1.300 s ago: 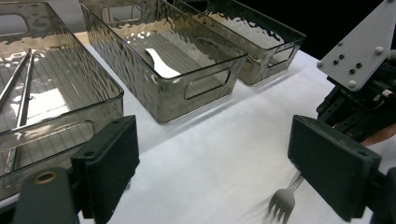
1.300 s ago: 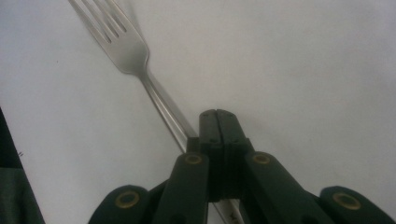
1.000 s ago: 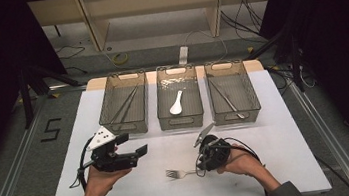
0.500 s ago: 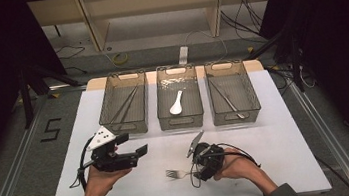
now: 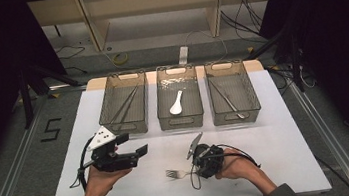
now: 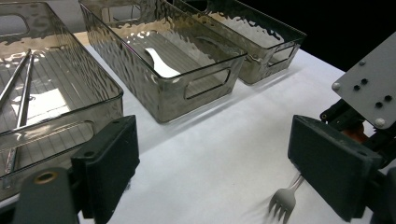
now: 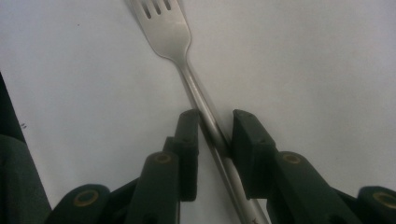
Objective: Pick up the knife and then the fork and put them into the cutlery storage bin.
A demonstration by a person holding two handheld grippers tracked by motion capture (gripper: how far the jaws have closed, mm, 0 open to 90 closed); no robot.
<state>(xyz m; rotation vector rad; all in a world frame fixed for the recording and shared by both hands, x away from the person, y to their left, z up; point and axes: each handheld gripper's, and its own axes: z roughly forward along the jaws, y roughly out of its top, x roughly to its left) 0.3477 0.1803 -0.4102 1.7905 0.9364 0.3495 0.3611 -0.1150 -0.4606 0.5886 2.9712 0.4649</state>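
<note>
While fork lay near table's front edge, handle toward the person's right | right gripper jaws just closing, pinching handle in line | left gripper released, farther off.

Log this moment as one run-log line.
right tool: jaws just closing around fork handle on table | left tool: open, nothing between jaws | trays: untouched
</note>
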